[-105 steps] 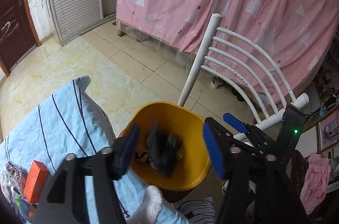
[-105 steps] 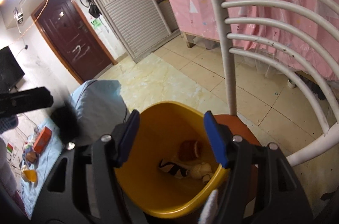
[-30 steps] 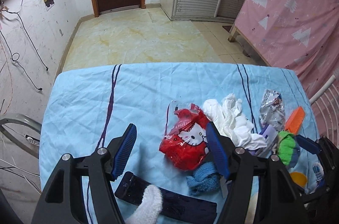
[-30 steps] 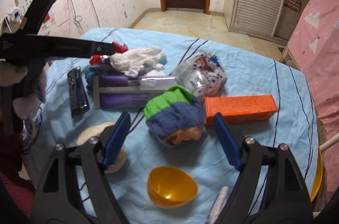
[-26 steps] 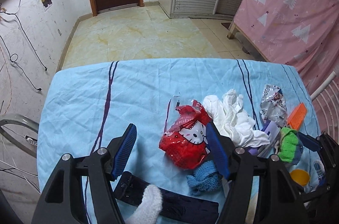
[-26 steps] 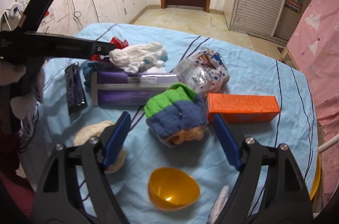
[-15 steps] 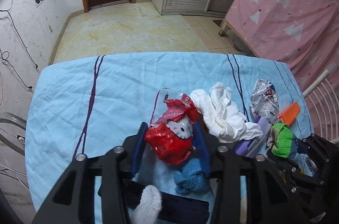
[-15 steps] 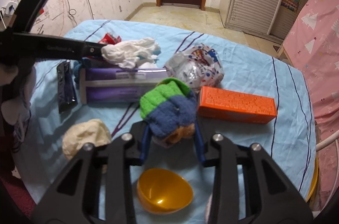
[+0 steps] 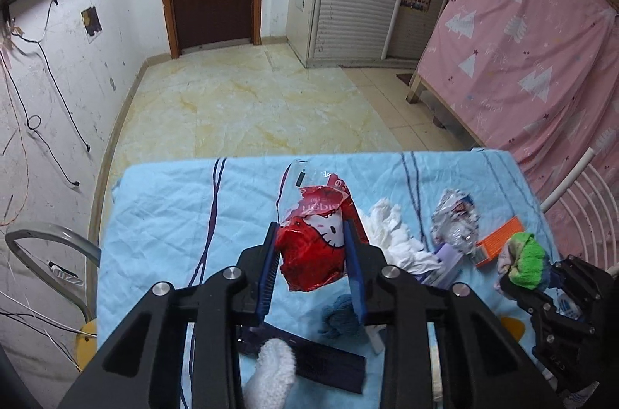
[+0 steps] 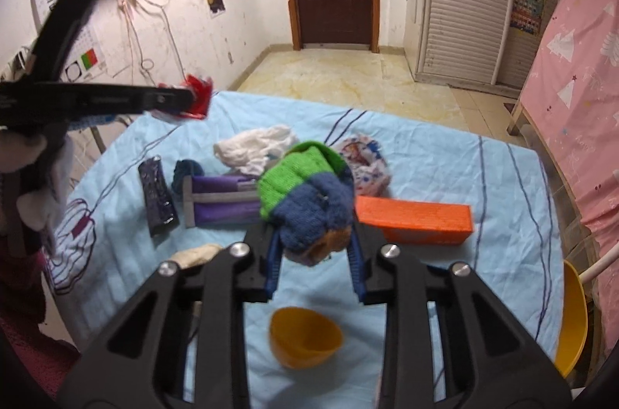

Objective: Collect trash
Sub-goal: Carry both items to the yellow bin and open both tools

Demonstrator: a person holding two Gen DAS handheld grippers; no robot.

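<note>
While both grippers are raised above the table, each is seen clamped on one item. The left gripper (image 9: 311,267) is closed on a red cartoon-cat plastic bag (image 9: 311,254); its jaws have just been closing, and the blue pads (image 9: 267,273) press the bag from both sides. The bag is held clear of the blue striped tablecloth (image 9: 162,215), with a strip of clear film standing up from its top.

The right gripper (image 10: 315,264) is closed on a knitted bundle (image 10: 309,204) in green, navy and tan. Its jaws have just been closing, and the bundle is squeezed between the pads and lifted off the cloth.

On the tablecloth the following items are left lying:
- a crumpled white cloth (image 10: 255,148), near the far middle;
- a crumpled printed wrapper (image 10: 365,159), just behind the bundle as viewed from the right wrist;
- an orange box (image 10: 414,219), lying flat to the right of the bundle;
- a purple box (image 10: 222,202), to the left of the bundle;
- a dark flat case (image 10: 156,196), left of the purple box;
- a small blue knitted piece (image 9: 340,318), below the bag in the left wrist view;
- an orange bowl (image 10: 305,337), tilted, nearest the right wrist camera.

A yellow bin (image 10: 572,324) is partly visible past the right edge of the table.
</note>
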